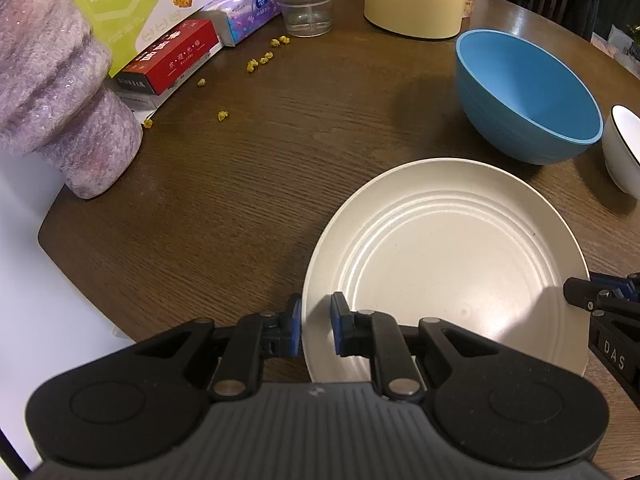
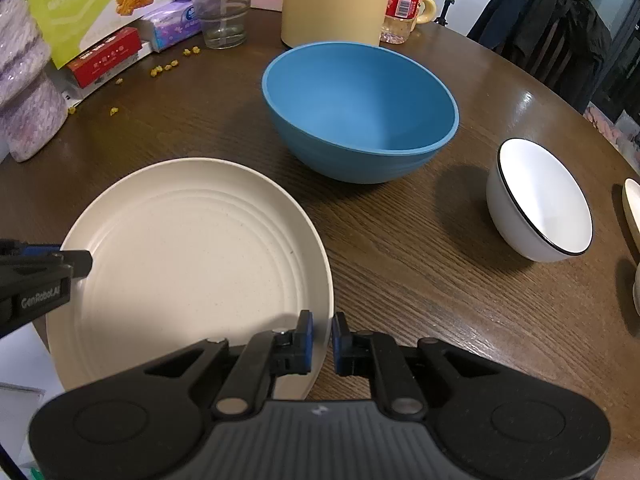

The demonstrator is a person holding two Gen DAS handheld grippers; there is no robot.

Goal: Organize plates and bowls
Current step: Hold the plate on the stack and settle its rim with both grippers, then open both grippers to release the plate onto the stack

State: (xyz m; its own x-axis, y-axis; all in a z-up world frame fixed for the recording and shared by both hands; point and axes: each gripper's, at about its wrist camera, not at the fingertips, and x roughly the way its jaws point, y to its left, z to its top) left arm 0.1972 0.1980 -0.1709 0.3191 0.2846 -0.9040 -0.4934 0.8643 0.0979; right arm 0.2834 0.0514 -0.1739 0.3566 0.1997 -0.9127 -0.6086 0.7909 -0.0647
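Note:
A cream ridged plate (image 1: pixel 440 248) (image 2: pixel 192 248) lies near the front of the dark wooden table (image 1: pixel 240 184). My left gripper (image 1: pixel 316 316) is shut on the plate's left rim, one pad above and one outside the edge. On the opposite rim my right gripper (image 2: pixel 323 332) is shut the same way. Each gripper shows in the other's view, the right gripper (image 1: pixel 592 296) and the left gripper (image 2: pixel 76 262). Behind the plate stands a large blue bowl (image 1: pixel 528 92) (image 2: pixel 360 104). A small white bowl with a black rim (image 2: pixel 540 200) (image 1: pixel 624 140) sits to the right.
At the back stand a tall cream container (image 2: pixel 332 0), a glass (image 2: pixel 222 8), tissue packs and snack boxes (image 1: pixel 172 56), and a purple wrapped roll (image 1: pixel 52 92). Yellow crumbs (image 1: pixel 260 60) are scattered there. Another pale dish (image 2: pixel 632 208) peeks in at the right edge.

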